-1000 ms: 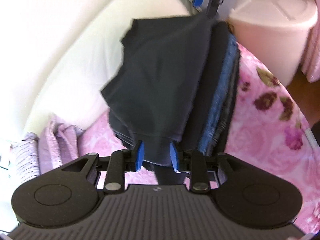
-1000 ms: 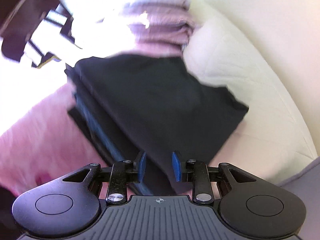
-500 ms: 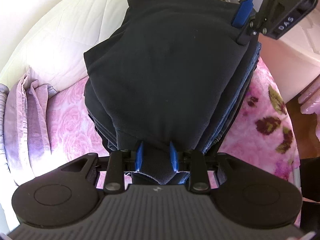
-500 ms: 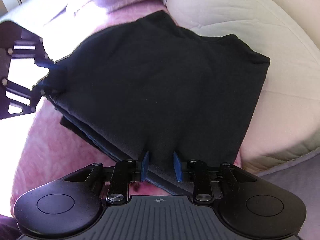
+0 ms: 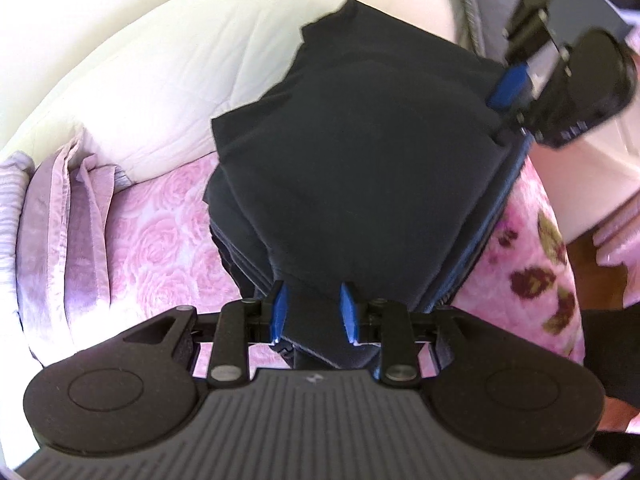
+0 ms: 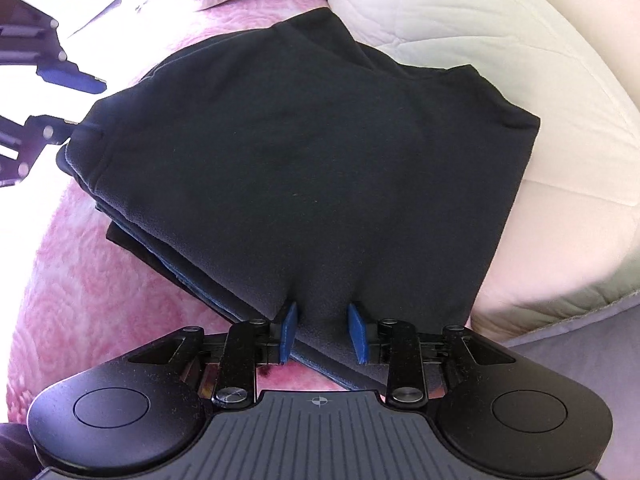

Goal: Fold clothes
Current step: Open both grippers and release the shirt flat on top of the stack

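Black garment (image 6: 312,168) lay atop folded pile on pink bedspread (image 6: 80,280), beside cream duvet (image 6: 520,40). Left gripper (image 5: 312,312) & right gripper (image 6: 323,332) jaws looked parted, cloth between, not pinched. Prob. the placing step; next: back both out w/o dragging top layer

Black garment (image 6: 312,168), pink rose-patterned bedspread (image 5: 160,248)
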The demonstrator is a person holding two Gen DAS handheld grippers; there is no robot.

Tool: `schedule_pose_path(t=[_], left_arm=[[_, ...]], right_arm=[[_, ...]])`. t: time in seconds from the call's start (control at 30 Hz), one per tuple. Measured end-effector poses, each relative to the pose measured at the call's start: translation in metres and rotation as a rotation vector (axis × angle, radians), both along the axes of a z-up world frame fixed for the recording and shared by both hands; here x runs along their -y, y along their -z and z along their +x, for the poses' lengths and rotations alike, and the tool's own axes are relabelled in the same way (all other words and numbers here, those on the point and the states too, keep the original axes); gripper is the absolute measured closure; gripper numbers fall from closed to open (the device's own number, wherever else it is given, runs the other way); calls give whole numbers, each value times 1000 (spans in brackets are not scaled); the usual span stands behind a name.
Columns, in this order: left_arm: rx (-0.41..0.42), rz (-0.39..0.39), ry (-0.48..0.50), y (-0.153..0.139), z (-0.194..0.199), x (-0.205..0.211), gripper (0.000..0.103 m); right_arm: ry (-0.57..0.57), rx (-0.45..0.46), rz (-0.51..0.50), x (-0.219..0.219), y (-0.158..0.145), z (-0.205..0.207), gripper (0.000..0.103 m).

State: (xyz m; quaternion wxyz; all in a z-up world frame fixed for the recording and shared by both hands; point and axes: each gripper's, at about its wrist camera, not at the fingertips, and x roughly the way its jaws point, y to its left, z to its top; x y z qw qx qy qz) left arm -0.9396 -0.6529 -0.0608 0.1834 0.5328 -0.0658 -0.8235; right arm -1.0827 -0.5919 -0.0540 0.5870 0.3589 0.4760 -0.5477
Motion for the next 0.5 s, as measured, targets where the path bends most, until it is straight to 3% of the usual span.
schedule_pose_path(t=[0.23, 0.33, 0.5], left_arm=[[-55, 32, -124, -14, -34, 42, 77], [-97, 47, -175, -17, -55, 69, 77], [-114, 68, -192, -9, -99, 110, 76]], right_arm=[[-17, 152, 37, 11, -16, -30, 69], [-15, 194, -63, 26, -38, -53, 68], [74, 151, -223, 73, -47, -104, 66]])
